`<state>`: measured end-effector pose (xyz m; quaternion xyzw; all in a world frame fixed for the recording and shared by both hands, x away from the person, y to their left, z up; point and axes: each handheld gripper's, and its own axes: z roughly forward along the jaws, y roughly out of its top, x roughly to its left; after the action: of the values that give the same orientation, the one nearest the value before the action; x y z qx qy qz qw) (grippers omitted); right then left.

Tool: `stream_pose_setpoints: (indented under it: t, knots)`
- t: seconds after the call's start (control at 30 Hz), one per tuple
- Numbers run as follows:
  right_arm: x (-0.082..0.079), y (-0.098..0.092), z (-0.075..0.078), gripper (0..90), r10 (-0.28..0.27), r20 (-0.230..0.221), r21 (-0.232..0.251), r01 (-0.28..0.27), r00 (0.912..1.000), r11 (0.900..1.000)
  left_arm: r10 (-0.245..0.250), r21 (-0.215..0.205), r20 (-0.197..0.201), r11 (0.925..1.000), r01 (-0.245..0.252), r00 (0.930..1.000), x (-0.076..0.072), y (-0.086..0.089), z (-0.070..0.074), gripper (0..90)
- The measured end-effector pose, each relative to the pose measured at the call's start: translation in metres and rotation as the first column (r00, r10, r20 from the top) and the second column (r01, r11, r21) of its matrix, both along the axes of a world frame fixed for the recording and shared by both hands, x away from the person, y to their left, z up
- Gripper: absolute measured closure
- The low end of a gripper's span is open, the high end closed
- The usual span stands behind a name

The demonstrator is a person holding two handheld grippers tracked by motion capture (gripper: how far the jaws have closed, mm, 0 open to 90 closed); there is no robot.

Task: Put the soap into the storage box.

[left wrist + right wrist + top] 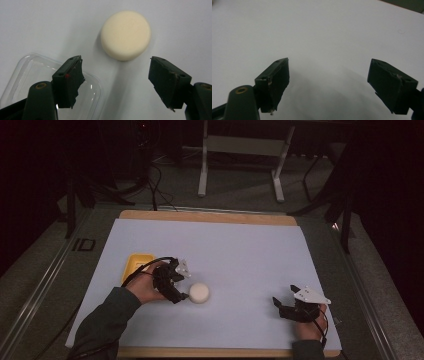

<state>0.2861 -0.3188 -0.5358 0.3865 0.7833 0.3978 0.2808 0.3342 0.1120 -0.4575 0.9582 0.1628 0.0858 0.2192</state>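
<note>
The left gripper (116,75), jaws spread, aims at the cream round sponge (125,35) for pickup; the right gripper (329,85) idles spread.

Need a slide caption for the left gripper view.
Left tool open above the table, a cream round puck just ahead of its jaws, a clear plastic lid under one jaw.

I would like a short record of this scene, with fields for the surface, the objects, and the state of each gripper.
surface: table covered with a pale sheet
object 1: round cream puck, lying flat on the sheet, ahead of the left gripper's jaws, not gripped
object 2: clear plastic lid, under the left gripper's one jaw
object 3: yellow tray, behind the left hand
left gripper: open, holds nothing
right gripper: open, holds nothing, above bare sheet
</note>
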Motion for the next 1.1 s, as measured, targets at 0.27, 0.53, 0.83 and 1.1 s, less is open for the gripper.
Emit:
stream_pose_setpoints:
  t: [0.27,0.53,0.83,1.1]
  knots:
    - [0.000,0.000,0.000,17.7,0.001,0.000,0.001,-0.001,1.0000,1.000,-0.017,0.024,-0.017,0.9996,0.018,0.9997,0.005,-0.009,-0.002,25.3]
    - [0.000,0.000,0.000,17.7,0.001,0.000,0.002,-0.001,1.0000,1.000,-0.029,0.042,-0.032,0.9987,0.031,0.9991,0.010,-0.017,-0.004,24.4]
    - [0.000,0.000,0.000,17.7,0.002,0.000,0.000,-0.002,1.0000,1.000,-0.040,0.059,-0.056,0.9973,0.043,0.9976,0.014,-0.028,-0.010,21.7]
    - [0.000,0.000,0.000,17.7,0.001,0.001,0.002,-0.001,1.0000,1.000,-0.043,0.075,-0.067,0.9960,0.048,0.9968,0.017,-0.035,-0.012,19.2]
